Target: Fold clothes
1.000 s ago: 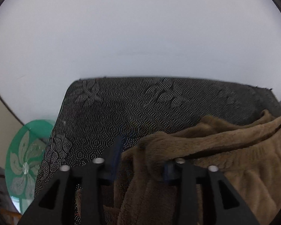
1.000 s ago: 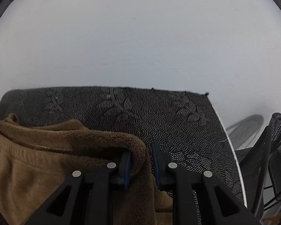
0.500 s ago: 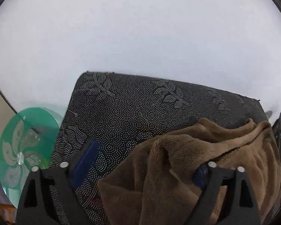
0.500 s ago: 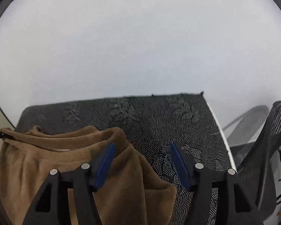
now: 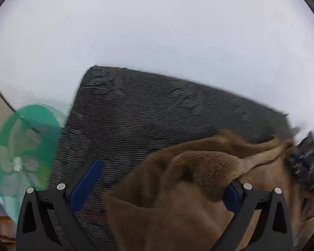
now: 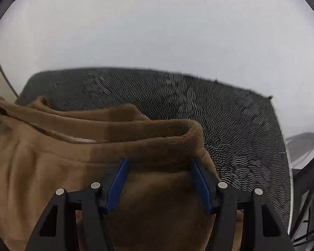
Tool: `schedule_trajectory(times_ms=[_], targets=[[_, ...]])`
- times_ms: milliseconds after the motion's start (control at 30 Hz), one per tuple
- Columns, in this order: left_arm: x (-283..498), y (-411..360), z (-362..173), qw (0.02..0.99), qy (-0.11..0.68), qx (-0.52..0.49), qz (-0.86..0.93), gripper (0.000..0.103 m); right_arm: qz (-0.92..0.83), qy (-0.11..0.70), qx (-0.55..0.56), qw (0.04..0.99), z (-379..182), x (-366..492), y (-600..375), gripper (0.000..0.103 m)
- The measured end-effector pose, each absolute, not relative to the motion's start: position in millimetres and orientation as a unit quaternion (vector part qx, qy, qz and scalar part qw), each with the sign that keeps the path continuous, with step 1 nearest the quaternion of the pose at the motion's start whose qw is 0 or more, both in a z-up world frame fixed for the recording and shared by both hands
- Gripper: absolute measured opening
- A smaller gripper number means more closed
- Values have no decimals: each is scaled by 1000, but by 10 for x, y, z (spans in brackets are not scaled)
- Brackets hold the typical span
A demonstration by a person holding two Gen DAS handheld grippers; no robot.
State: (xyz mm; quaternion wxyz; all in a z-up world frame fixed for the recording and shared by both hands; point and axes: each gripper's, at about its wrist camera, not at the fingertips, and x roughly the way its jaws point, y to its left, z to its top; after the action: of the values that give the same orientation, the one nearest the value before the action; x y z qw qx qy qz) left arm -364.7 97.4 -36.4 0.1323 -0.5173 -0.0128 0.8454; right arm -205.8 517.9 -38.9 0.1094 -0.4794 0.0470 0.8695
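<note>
Spread wide, both: left claw [image 5: 159,185], right claw [image 6: 160,185], gripping nothing. Bunched brown fleece garment [image 6: 52,163] on table [image 6: 230,125]. Could slump out of shape if dragged.

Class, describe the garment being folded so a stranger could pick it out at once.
Start at the dark patterned cloth covering the table before the white wall. On its near side lies a brown fleece garment, bunched with a rolled edge. It is the only soft, tan, fuzzy thing there; both tools hang open over it.

The garment [image 6: 73,156] lies on the patterned mat [image 6: 230,125], which extends to twelve o'clock behind it, with a round stand [image 5: 21,156] off the mat's edge at nine o'clock.
</note>
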Motion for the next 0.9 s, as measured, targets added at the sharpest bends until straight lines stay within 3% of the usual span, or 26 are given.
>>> schedule_trajectory(times_ms=[167,400,500,633,667,800,833,900], targets=[[-3636,949,-468,137,-27,-511,848,102,873,73,-455,158,-387,-2179,5371,63],[-3809,749,-598,182,-192,-540,799,102,870,71,-453,181,-471,-2216,5406,68],[-3913,726,-696,160,-193,-571,782,102,869,74,-453,186,-497,-2220,5437,71],[-3966,877,-690,143,-106,-596,783,102,870,67,-450,190,-492,-2191,5434,73],[-3960,864,-673,162,-130,-595,777,102,870,66,-450,190,-492,-2185,5425,74],[-3947,618,-613,262,-347,-551,712,102,869,77,-451,190,-524,-2179,5445,75],[-3961,568,-619,264,-373,-547,701,102,869,79,-450,191,-527,-2176,5453,77],[-3959,524,-579,214,-331,-554,734,102,869,76,-448,194,-521,-2165,5443,77]])
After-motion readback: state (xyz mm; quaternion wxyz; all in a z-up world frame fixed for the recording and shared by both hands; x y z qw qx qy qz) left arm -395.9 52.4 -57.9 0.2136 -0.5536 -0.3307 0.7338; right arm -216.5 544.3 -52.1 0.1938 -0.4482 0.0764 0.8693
